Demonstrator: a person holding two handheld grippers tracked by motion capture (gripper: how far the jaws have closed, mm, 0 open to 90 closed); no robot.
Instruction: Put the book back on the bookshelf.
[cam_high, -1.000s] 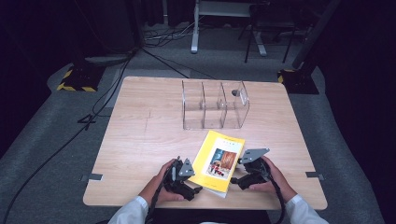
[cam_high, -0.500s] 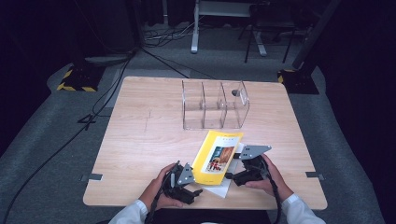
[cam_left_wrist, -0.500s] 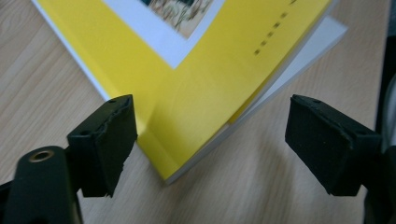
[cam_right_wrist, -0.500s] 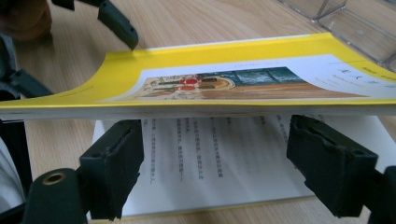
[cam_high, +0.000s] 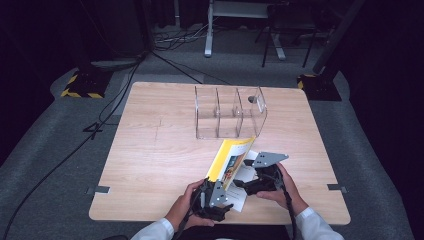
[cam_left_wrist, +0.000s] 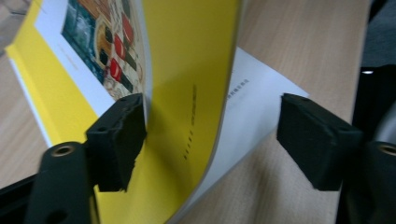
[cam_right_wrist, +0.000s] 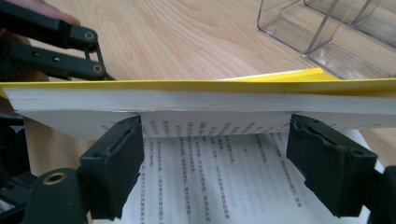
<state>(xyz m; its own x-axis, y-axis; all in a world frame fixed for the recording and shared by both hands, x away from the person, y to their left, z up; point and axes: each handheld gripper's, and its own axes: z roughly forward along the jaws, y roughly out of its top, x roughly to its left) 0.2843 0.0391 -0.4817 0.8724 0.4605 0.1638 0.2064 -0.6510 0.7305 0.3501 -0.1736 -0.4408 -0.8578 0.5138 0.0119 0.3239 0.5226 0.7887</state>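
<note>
High view, clear organizer (cam_high: 230, 114), small dark object (cam_high: 252, 99) inside

A person in white long sleeves (cam_high: 155, 231) works two black hand-held grippers: the left gripper (cam_high: 215, 200) and right gripper (cam_high: 257, 180) each carry a grey three-cornered plate on top, a trailing black cable, squared black foam-like jaw pads (cam_right_wrist: 116, 165), and brass-coloured rivets at the jaw bases.

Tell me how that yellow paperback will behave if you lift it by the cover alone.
The yellow book will probably flop: its cover already bows in a curve beside the left gripper. The thick page block suggests moderate weight, so pages would likely sag or fan open, as one printed page already lies flat on the table.
</note>
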